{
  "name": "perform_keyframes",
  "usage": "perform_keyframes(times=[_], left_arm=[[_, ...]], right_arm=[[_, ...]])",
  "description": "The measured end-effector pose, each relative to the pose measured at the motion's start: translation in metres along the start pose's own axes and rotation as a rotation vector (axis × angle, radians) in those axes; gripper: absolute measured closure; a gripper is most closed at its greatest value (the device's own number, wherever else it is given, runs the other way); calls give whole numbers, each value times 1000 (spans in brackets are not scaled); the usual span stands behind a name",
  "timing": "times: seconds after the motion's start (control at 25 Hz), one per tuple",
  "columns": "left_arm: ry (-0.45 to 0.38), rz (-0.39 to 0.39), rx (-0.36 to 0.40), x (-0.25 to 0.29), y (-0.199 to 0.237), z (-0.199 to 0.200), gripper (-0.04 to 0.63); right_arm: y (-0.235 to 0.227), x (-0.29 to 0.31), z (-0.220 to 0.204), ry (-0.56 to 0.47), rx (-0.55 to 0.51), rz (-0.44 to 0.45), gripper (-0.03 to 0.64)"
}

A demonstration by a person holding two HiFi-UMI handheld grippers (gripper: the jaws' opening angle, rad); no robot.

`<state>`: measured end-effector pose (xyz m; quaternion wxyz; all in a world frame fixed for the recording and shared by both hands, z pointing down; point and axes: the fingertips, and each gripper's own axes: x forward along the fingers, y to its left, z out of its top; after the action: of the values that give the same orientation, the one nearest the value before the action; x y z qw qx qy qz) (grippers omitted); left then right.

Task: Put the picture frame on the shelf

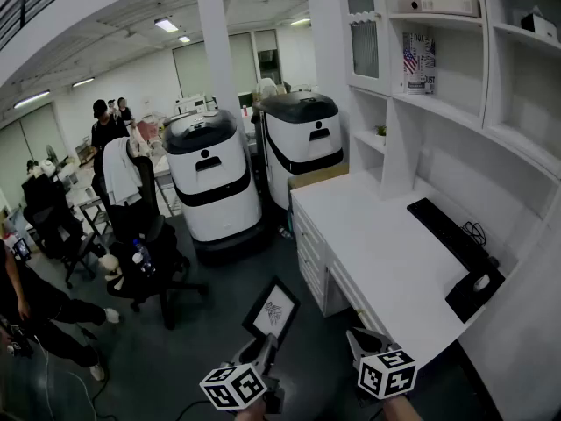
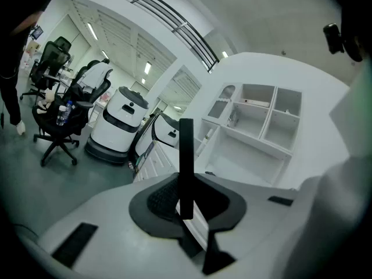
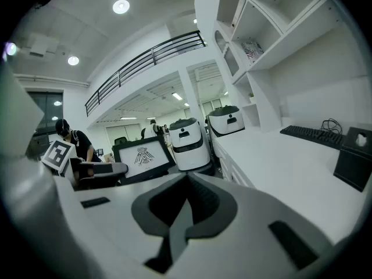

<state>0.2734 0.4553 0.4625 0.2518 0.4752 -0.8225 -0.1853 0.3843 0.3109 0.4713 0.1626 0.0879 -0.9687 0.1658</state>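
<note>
The picture frame [image 1: 273, 310] is black-edged with a white sheet and a small dark drawing. My left gripper [image 1: 266, 346] is shut on its lower edge and holds it over the dark floor, left of the desk. In the left gripper view the frame [image 2: 186, 156] shows edge-on, upright between the jaws of my left gripper [image 2: 186, 182]. The frame's face [image 3: 143, 157] shows in the right gripper view. My right gripper [image 1: 357, 338] is beside it to the right, shut and empty [image 3: 187, 182]. The white shelf unit [image 1: 438, 103] rises over the desk at the right.
The white desk [image 1: 386, 253] carries a black keyboard [image 1: 447, 226] and a mouse on a black pad [image 1: 480, 281]. Two white-and-black robots [image 1: 215, 178] [image 1: 302, 139] stand beyond the desk's far end. An office chair [image 1: 140, 235] and several people are at the left.
</note>
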Motion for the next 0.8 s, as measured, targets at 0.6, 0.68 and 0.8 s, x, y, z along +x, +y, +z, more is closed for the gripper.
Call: perform_keyframes(times=[0.6,0.68,0.8], left_arm=[[-1,38,50,24,2,10,526],[2,45,56,25,2,11,528],[0,51,60,26,4,14,526]], right_arm=[[-10,20,18,-27,-8,41,617],[-11,22,18,-25,-2,42,617],[-11,24,19,-26,0,46,615]])
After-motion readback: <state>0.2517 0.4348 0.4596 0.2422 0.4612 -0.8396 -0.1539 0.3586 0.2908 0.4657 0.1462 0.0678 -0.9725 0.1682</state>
